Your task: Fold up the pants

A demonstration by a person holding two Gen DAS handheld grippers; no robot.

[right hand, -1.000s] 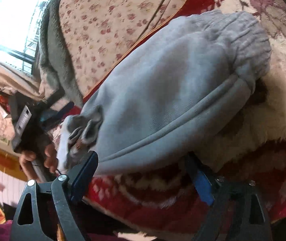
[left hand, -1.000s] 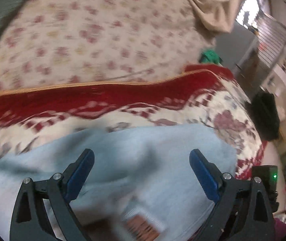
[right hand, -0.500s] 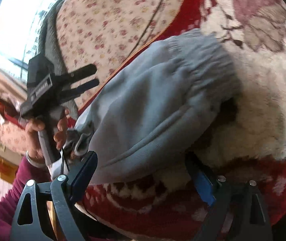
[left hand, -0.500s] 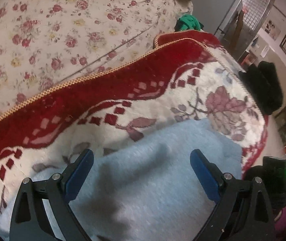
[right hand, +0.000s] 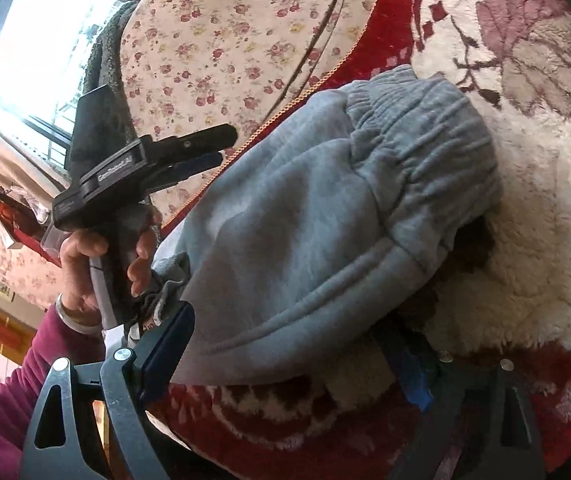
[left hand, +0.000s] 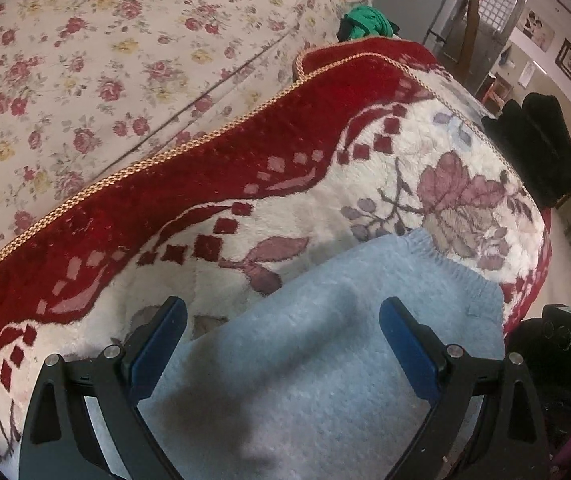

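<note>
Under pants, right tongs tip hidden (blanket).

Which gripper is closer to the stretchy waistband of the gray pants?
The right gripper. It is low at the folded pants' near edge, below the waistband. The left gripper is raised over the far end.

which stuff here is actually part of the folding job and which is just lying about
Part of the job:
- grey pants, folded on the blanket
- left tool, open above the pants
- right tool, open at the pants' near edge

Just lying about:
- red and white blanket underneath
- floral sheet
- green cloth
- black bag
</note>
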